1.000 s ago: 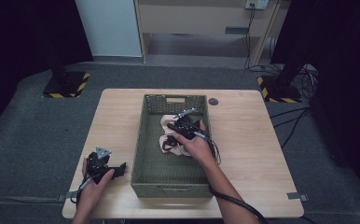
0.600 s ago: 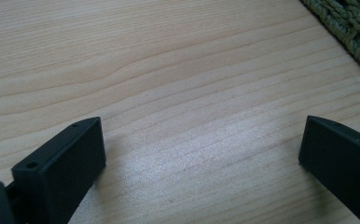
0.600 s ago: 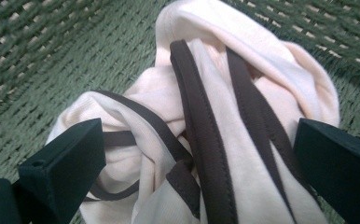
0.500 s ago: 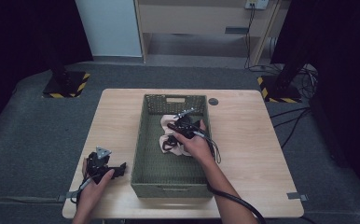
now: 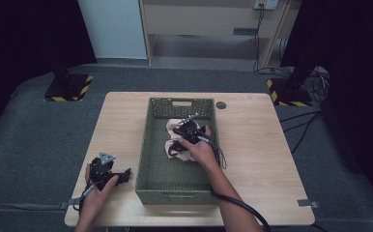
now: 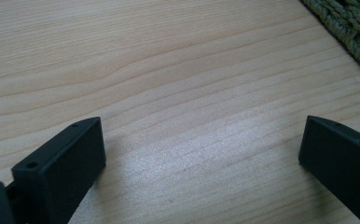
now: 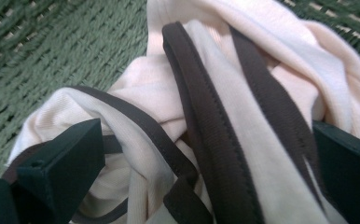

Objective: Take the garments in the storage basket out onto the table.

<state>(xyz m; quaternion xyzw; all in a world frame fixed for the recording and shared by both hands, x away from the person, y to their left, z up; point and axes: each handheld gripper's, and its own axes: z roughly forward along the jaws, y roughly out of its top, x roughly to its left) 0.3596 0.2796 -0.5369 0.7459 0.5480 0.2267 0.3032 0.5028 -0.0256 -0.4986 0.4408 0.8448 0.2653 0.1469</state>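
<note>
Right claw at the cloth in the basket, left claw idle on the desk.

High view: the right claw (image 5: pixel 183 137) is down inside the green basket (image 5: pixel 148 159) on the pale cloth (image 5: pixel 172 126); the left claw (image 5: pixel 111 175) rests on the desk (image 5: pixel 262 145), left of the basket.
Left gripper view: jaws wide apart over bare wood, basket corner (image 6: pixel 350 28) at upper right.
Right gripper view: jaws wide, straddling the dark-trimmed cloth (image 7: pixel 262 93), which lies bunched on the basket floor.
</note>
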